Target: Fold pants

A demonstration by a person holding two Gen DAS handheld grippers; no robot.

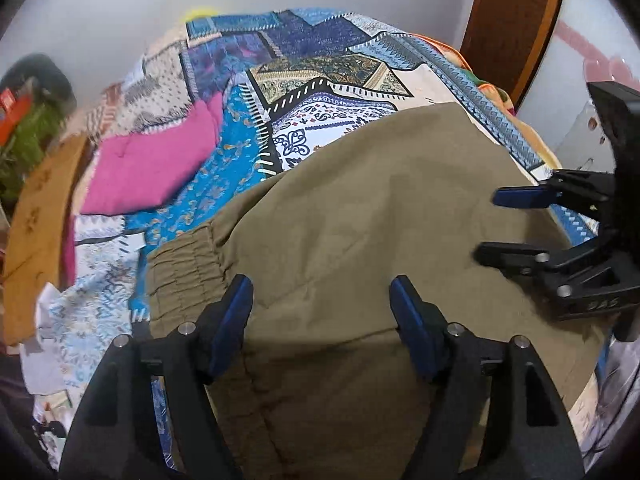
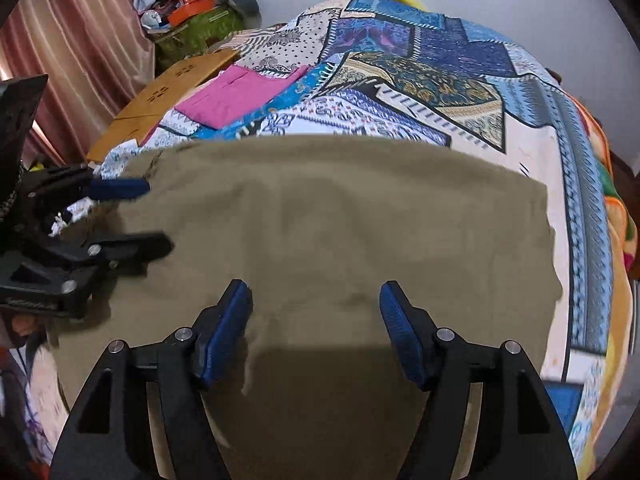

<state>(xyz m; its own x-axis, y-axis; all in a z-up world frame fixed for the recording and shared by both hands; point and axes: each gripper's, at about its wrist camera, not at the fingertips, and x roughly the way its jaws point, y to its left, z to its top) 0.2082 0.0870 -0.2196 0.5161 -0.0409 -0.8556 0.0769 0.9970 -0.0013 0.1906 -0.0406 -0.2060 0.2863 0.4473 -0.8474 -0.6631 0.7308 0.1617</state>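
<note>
1. The pants [image 1: 360, 240], olive-khaki, lie spread flat on a patchwork bedspread [image 1: 320, 80] that covers the bed. The left wrist view alone shows their gathered elastic waistband [image 1: 184, 268] at the left edge of the cloth, and a brown wooden door frame [image 1: 516, 20] beyond the bed's far right corner.
2. In that view the left gripper [image 1: 322, 320] hangs over the pants with its blue-padded fingers wide apart and nothing between them. The right gripper [image 1: 496, 224] enters from the right side, its jaws also apart, above the right edge of the fabric.
3. A folded pink garment [image 1: 152, 168] lies on the bedspread to the left, well apart from the pants.
4. The right wrist view alone shows the pants' right edge [image 2: 548, 240] ending short of the bedspread's border, a pink curtain [image 2: 80, 60] at the left, and a green bag [image 2: 200, 28] heaped with mixed items that are too small to name.
5. Here the right gripper [image 2: 316, 320] stands spread over the pants [image 2: 340, 220], gripping nothing; the left gripper [image 2: 156, 216] is apart too, at the cloth's left edge.
</note>
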